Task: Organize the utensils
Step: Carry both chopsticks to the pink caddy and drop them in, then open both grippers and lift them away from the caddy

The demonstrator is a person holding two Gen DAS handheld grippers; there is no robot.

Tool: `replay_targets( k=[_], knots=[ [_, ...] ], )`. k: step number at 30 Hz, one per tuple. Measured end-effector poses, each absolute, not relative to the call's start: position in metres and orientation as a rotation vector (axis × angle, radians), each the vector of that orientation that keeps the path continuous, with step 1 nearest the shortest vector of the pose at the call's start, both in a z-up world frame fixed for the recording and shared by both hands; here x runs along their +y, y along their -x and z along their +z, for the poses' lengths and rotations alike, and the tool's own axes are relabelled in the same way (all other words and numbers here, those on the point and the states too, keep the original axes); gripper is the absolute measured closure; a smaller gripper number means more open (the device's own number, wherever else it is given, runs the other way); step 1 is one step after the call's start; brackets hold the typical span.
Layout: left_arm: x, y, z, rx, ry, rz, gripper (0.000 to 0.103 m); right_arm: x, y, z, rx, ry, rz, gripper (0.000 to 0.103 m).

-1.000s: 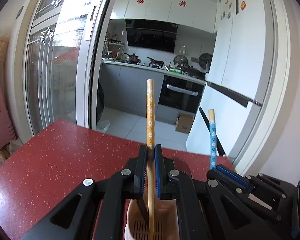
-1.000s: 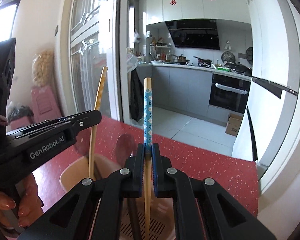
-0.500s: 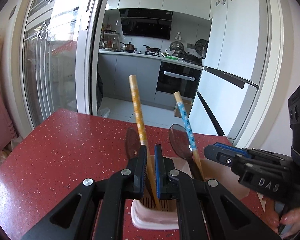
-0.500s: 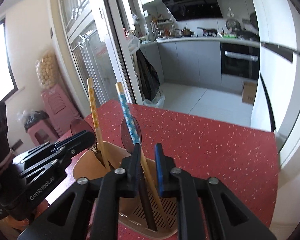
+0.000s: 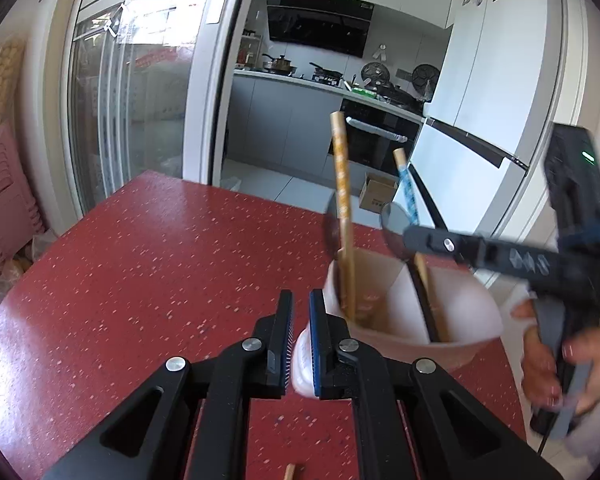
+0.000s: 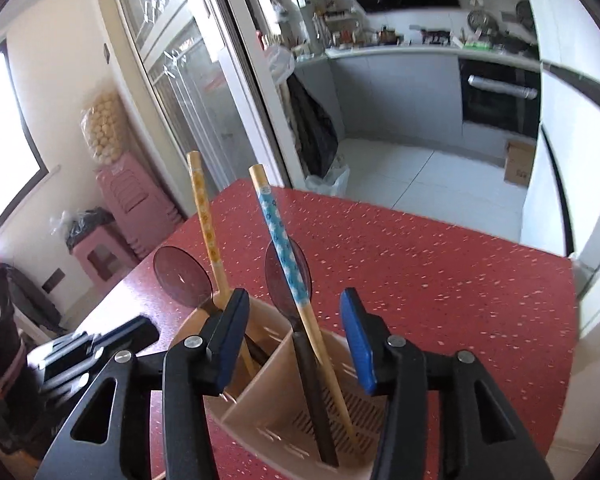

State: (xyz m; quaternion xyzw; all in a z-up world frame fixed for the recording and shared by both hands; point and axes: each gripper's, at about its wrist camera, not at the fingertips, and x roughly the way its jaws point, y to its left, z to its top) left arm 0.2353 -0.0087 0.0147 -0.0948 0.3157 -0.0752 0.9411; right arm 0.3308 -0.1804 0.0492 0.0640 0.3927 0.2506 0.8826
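Chopsticks stand in a beige holder (image 6: 284, 400) on a red table (image 5: 140, 264). The holder has a divider; the orange chopstick (image 6: 208, 232) leans in the left compartment with a dark spoon (image 6: 182, 276), and the blue chopstick (image 6: 284, 248) leans in the right compartment with another dark spoon (image 6: 288, 276), as the right wrist view shows them.

The right gripper (image 6: 296, 320) straddles the holder from above. Its jaws have just been opening and now stand apart, with the blue chopstick between them but touched by neither pad, so it is released. In the left wrist view this gripper (image 5: 428, 240) reaches in from the right over the holder (image 5: 452, 312), carried by a hand (image 5: 560, 364) at the frame's right edge.

The left gripper (image 5: 300, 320) sits just left of the holder with its jaws drawn close together, a narrow gap between the pads and nothing gripped; the orange chopstick (image 5: 342, 200) stands free beyond it, beside the blue chopstick (image 5: 406, 188). A small wooden tip (image 5: 290, 472) shows on the table at the bottom edge.
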Motion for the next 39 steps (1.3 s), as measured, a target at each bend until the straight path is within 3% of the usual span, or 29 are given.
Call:
replay_targets(
  k=[5,7,19,29,39],
  knots=[
    [0.002,-0.231,0.008,0.668,0.187,-0.132,0.066,-0.174,-0.356,0.036,0.896,-0.172,0.545,0.054],
    [0.006,-0.231,0.004,0.678,0.189,-0.125,0.066,-0.172,-0.357,0.034,0.899,-0.18,0.574,0.076],
    [0.008,-0.23,-0.01,0.713,0.155,-0.104,0.066,-0.17,-0.319,0.054,0.709,-0.082,0.556,0.085],
    [0.006,-0.231,-0.017,0.734,0.136,-0.099,0.066,-0.157,-0.291,0.07,0.6,-0.003,0.542,0.085],
    [0.006,-0.235,-0.022,0.759,0.141,-0.098,0.066,-0.178,-0.302,0.062,0.671,-0.093,0.498,0.084]
  ],
)
